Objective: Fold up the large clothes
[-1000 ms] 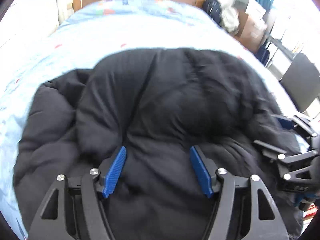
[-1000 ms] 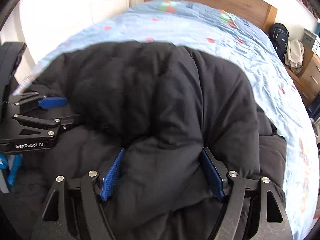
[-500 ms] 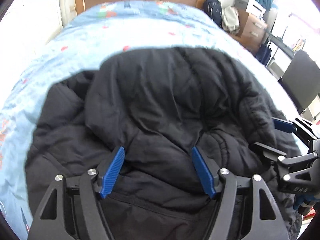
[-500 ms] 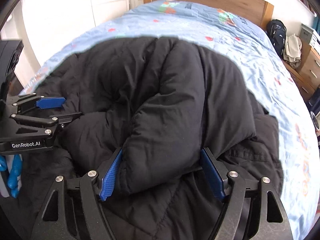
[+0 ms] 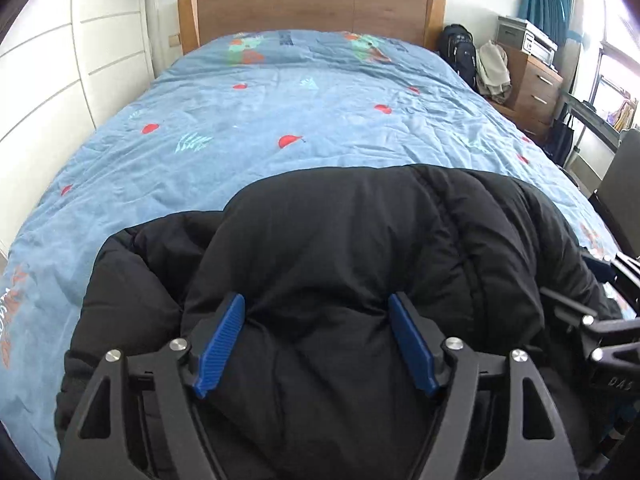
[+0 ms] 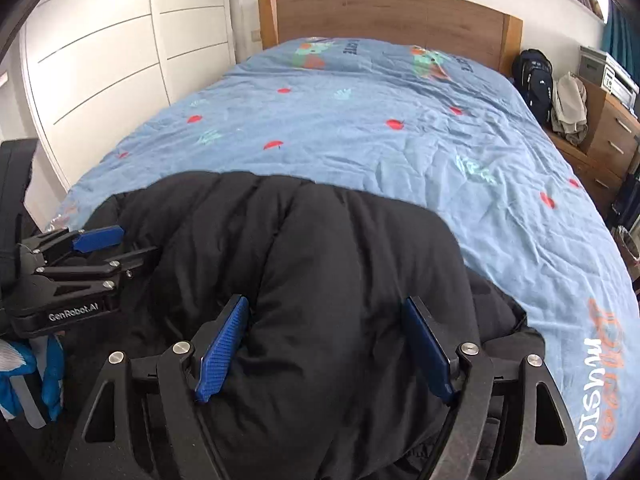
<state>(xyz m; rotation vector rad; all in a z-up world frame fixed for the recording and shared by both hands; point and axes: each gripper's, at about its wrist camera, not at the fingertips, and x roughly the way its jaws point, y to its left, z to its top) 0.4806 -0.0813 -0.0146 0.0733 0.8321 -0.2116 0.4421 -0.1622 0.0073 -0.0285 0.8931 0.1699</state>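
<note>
A black puffy jacket (image 5: 360, 248) lies bunched at the near end of the bed; it also shows in the right wrist view (image 6: 320, 264). My left gripper (image 5: 318, 340) has its blue pads wide apart with a thick fold of jacket between them. My right gripper (image 6: 324, 344) likewise has a thick fold of jacket between wide-set pads. The right gripper shows at the right edge of the left wrist view (image 5: 600, 320); the left gripper shows at the left of the right wrist view (image 6: 80, 264).
The bed's blue patterned cover (image 5: 300, 112) stretches to a wooden headboard (image 5: 312, 8). White wardrobe doors (image 6: 100, 72) stand left. A backpack (image 6: 534, 80), a wooden dresser (image 5: 532, 84) and a dark chair (image 5: 620, 184) stand right of the bed.
Both grippers have pulled back toward the foot of the bed and tilted up, with jacket folds between their pads. The jacket now covers less of the bed, and more blue cover shows.
</note>
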